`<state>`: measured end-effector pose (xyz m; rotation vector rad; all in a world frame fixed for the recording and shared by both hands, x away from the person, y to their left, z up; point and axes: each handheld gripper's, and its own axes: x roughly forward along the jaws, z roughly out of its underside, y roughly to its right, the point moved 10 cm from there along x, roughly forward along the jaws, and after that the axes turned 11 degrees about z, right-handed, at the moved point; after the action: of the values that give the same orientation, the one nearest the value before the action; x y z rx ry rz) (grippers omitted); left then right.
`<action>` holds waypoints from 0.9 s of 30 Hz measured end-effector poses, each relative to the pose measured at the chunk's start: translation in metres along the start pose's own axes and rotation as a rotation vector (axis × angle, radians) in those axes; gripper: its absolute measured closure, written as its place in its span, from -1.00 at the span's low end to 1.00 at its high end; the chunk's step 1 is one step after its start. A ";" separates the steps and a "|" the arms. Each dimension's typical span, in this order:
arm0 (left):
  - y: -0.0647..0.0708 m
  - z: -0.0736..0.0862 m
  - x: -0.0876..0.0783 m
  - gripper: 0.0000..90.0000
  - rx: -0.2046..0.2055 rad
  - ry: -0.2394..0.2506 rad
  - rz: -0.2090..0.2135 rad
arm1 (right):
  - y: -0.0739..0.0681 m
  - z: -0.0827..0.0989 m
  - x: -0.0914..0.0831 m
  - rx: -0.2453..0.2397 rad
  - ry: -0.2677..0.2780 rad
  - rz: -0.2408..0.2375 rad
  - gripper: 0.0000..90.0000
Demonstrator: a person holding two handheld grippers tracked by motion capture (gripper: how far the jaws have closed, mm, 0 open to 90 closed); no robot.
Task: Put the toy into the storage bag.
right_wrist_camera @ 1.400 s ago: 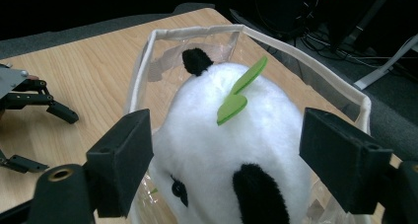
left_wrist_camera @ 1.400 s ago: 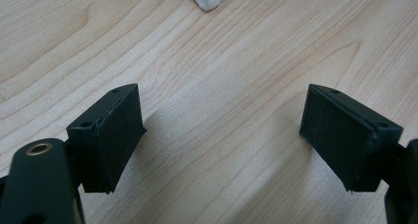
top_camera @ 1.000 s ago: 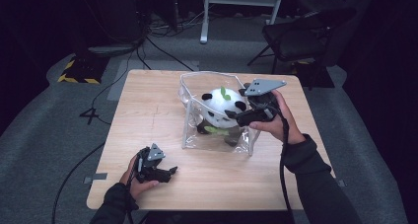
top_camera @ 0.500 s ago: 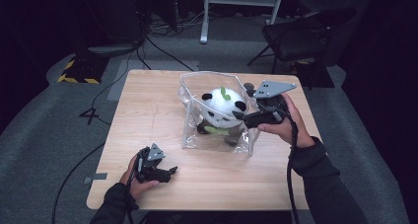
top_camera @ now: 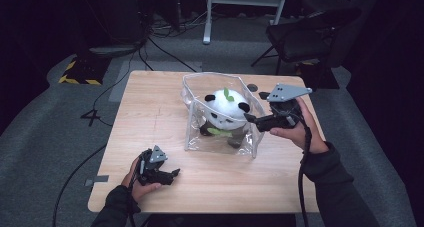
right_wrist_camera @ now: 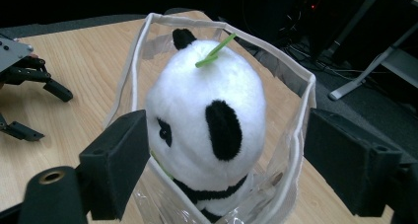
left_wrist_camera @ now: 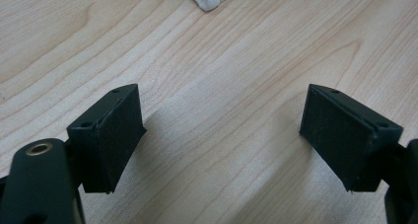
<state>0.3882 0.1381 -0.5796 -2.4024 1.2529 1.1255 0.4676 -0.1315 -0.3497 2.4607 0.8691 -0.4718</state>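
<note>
**Panda in the clear bag, both tools apart**

Your right tool (top_camera: pixel 252 119) hangs at the right side of the clear plastic bag (top_camera: pixel 192 94), level with the plush panda (top_camera: pixel 226 107) that sits inside it. In the right gripper view the jaws stand wide apart on either side of the panda's white head, with the bag's white-trimmed rim (right_wrist_camera: pixel 301 120) between them and nothing pressed by either pad. The bag stands upright and open at the top near the middle of the tabletop (top_camera: pixel 150 102), and a small green sprig (right_wrist_camera: pixel 215 52) sticks up from the panda's head.

Your left tool (top_camera: pixel 172 173) rests low over the near left part of the tabletop, well apart from the bag. Its jaws are spread wide over bare wood, holding nothing.
</note>
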 end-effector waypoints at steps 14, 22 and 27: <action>0.000 0.000 0.000 -0.63 -0.001 0.000 -0.002 | 0.008 0.011 -0.018 0.019 0.021 0.013 -0.61; 0.000 0.000 0.000 -0.63 -0.001 0.000 -0.002 | 0.012 0.021 -0.025 0.021 0.030 0.025 -0.61; 0.000 0.000 0.000 -0.63 -0.001 0.000 -0.002 | 0.013 0.028 -0.028 0.019 0.025 0.031 -0.61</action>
<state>0.3882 0.1382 -0.5796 -2.4039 1.2505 1.1257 0.4511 -0.1688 -0.3557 2.4984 0.8389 -0.4413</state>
